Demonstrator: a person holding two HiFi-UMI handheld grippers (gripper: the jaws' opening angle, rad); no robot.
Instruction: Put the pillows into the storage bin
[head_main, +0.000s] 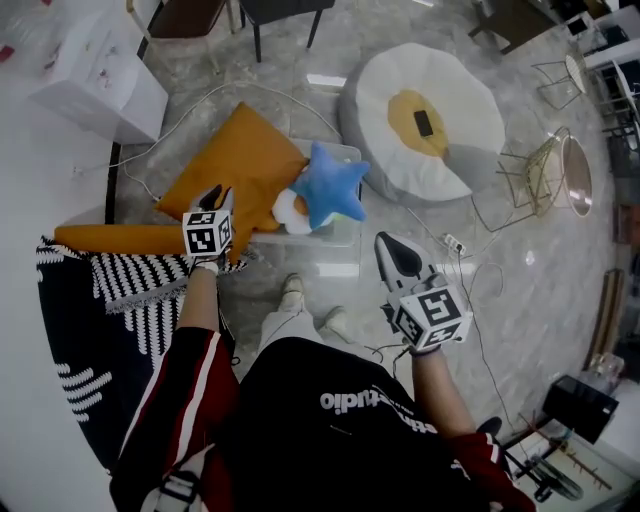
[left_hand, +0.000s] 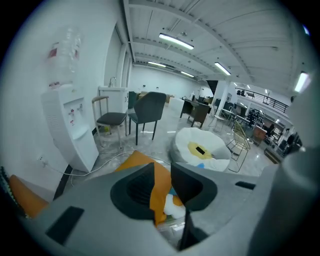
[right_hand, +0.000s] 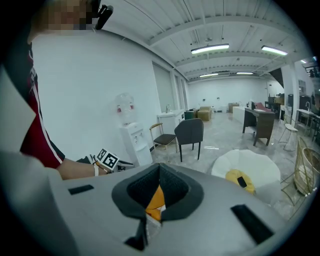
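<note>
A large orange pillow (head_main: 240, 158) leans over the left end of a clear storage bin (head_main: 345, 232). A blue star pillow (head_main: 328, 185) and a small white-and-orange pillow (head_main: 290, 210) sit in the bin. My left gripper (head_main: 222, 192) is at the orange pillow's near edge. Its jaws stand apart, and the orange pillow (left_hand: 161, 182) shows through the gap of the left gripper (left_hand: 161, 167), with no pad pressing on it. My right gripper (head_main: 385, 240) hovers to the right of the bin, shut and empty; the right gripper (right_hand: 159, 167) points toward the orange pillow (right_hand: 156, 200).
A long orange cushion (head_main: 120, 238) lies on a black-and-white rug (head_main: 110, 300) at the left. A white round floor cushion (head_main: 425, 120) with a yellow centre lies beyond the bin. Wire side tables (head_main: 565, 170) stand to the right, cables (head_main: 455, 245) cross the floor, and chairs (left_hand: 147, 107) and a water dispenser (left_hand: 70, 130) stand farther off.
</note>
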